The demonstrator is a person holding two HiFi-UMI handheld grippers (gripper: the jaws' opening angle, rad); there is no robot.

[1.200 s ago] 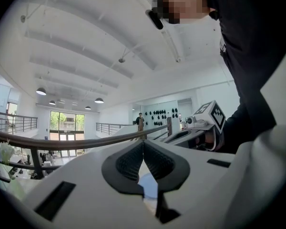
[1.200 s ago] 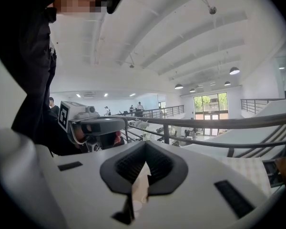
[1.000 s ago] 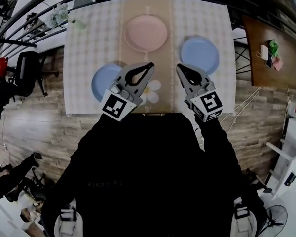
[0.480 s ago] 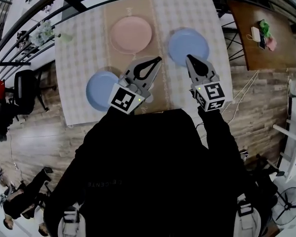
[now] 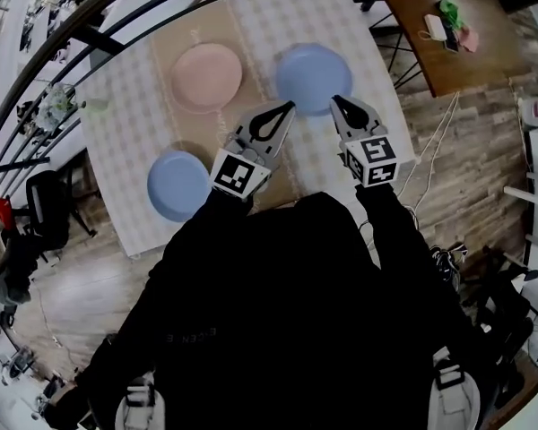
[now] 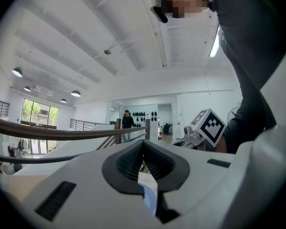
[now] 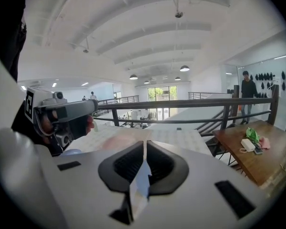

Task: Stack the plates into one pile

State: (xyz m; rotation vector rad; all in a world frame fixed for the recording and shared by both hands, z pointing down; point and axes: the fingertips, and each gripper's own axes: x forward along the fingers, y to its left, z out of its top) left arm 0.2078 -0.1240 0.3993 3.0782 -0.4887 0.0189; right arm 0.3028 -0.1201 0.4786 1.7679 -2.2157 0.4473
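Stacking not begun: three plates lie apart on surface [image 5: 125, 119].
- Pink plate [image 5: 206, 77] at 11 o'clock.
- Blue plate [image 5: 312, 77] at 12 o'clock.
- Second blue plate [image 5: 176, 184] at 8 o'clock.
- Left gripper [image 5: 285, 108]: jaws together, empty.
- Right gripper [image 5: 335, 102]: jaws have just been opening, a crack apart, nothing between.

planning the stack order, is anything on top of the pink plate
Nothing: the pink plate looks bare in the head view. It lies on the tan table runner. Whatever is beneath the plate itself is covered by it.
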